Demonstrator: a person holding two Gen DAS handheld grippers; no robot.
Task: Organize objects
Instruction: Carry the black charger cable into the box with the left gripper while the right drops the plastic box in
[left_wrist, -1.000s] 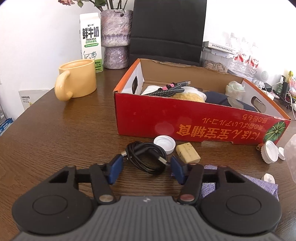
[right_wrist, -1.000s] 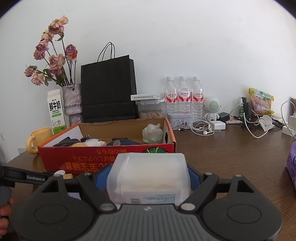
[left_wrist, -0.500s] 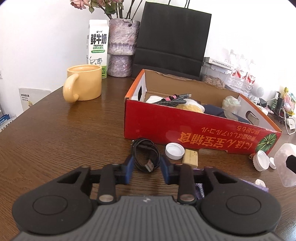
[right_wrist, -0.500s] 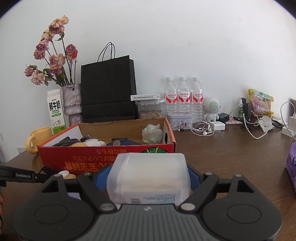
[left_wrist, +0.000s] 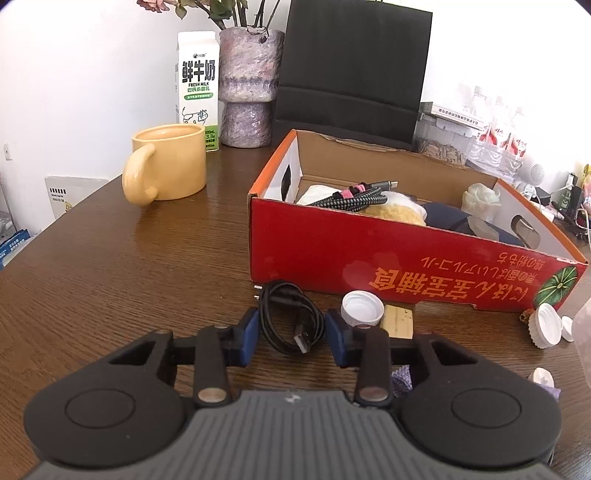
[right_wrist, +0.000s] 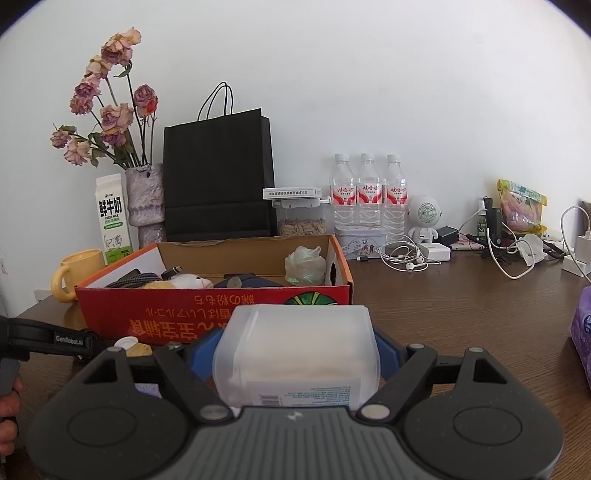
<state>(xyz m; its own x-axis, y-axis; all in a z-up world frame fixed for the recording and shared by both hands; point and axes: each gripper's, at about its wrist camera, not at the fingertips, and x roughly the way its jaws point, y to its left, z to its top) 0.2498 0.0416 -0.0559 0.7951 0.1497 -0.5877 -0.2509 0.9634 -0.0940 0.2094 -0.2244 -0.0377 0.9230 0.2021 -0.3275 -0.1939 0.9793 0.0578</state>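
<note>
Now, desk clutter around a red cardboard box (left_wrist: 369, 254)

Leftmost, a "FRESH MILK" carton (left_wrist: 197, 85) behind a yellow mug (left_wrist: 173, 162). Left gripper (left_wrist: 291, 334), strap reading "GenRobot.AI", has been closing around a coiled black USB cable (left_wrist: 286, 317), pads not visibly pressing. Right gripper (right_wrist: 295, 354) clamps a translucent plastic container (right_wrist: 295, 347) before the box.

Milk carton (left_wrist: 197, 88), vase (left_wrist: 248, 86) and black bag (left_wrist: 352, 66) stood along the wall; three bottles (right_wrist: 368, 192) stood right of the bag
</note>
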